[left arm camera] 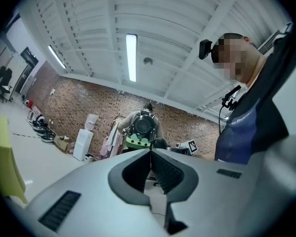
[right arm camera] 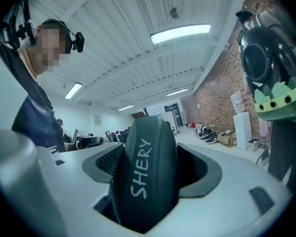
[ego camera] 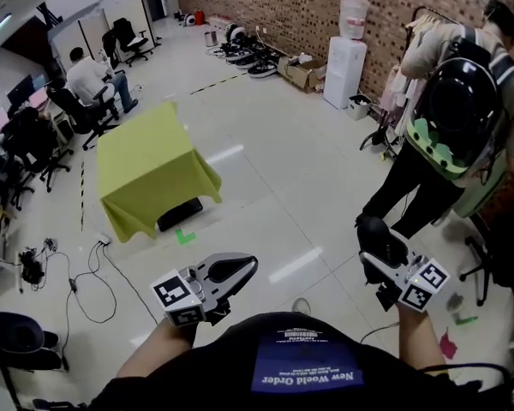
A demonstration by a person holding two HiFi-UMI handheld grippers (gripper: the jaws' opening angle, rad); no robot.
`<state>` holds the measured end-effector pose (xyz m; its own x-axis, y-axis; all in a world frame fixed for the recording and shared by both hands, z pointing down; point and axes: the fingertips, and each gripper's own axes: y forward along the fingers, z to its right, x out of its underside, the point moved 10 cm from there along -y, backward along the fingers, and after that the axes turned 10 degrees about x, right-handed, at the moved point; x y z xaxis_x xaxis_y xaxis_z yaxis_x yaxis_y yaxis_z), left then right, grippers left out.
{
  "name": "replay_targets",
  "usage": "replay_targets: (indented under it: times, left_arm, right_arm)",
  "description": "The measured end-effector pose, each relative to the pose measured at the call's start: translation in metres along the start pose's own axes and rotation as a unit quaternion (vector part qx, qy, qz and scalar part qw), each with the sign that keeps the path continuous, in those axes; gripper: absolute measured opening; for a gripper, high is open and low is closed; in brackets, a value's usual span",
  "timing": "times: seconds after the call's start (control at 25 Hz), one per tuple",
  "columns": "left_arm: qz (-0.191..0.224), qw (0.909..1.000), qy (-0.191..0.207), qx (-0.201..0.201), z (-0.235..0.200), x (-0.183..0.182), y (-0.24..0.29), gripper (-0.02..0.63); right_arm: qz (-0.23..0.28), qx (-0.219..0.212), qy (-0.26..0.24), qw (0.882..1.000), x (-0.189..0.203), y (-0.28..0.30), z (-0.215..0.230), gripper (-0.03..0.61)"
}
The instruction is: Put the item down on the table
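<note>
Setting the dark item [right arm camera: 145, 177] marked SHERY down well means first getting it above the cloth. It is clamped between the right gripper's [ego camera: 384, 259] jaws at the near right, well apart from the yellow-draped counter [ego camera: 146, 165] at the far left. Lower it level and release only once it rests. The left gripper's [ego camera: 240, 271] jaws are closed on nothing.

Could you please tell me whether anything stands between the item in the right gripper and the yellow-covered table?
Nothing visible does: only bare floor lies between the dark item in the right gripper and the table; the person with the backpack stands aside.
</note>
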<state>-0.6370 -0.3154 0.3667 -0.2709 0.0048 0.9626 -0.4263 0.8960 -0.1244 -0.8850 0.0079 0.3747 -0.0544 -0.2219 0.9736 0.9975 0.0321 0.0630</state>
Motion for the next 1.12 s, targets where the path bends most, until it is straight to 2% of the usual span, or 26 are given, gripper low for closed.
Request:
replay_targets:
  times: [0.36, 0.44, 0.6, 0.76, 0.96, 1.12]
  left_arm:
    - [0.024, 0.9977, 0.01, -0.063, -0.126, -0.028, 0.107, 0.005]
    - [0.04, 0.9969, -0.003, -0.067, -0.149, -0.035, 0.127, 0.005]
    - [0.044, 0.9968, -0.015, -0.065, -0.201, -0.041, 0.154, 0.005]
    - [0.024, 0.9976, -0.019, -0.063, -0.268, -0.038, 0.17, 0.005]
    - [0.016, 0.9994, -0.019, -0.026, -0.366, -0.052, 0.172, 0.005]
    - [-0.002, 0.9998, -0.021, 0.005, -0.461, -0.077, 0.162, 0.005]
  right_arm:
    - [-0.01, -0.077, -0.028, 0.997, -0.052, 0.115, 0.161, 0.337]
    - [-0.009, -0.084, -0.03, 0.996, -0.061, 0.137, 0.188, 0.336]
    - [-0.019, -0.089, -0.034, 0.995, -0.068, 0.182, 0.226, 0.337]
    - [-0.027, -0.084, -0.033, 0.996, -0.069, 0.231, 0.257, 0.336]
    - [-0.022, -0.069, -0.033, 0.997, -0.071, 0.308, 0.279, 0.337]
    - [-0.008, -0.035, -0.016, 0.999, -0.08, 0.382, 0.297, 0.337]
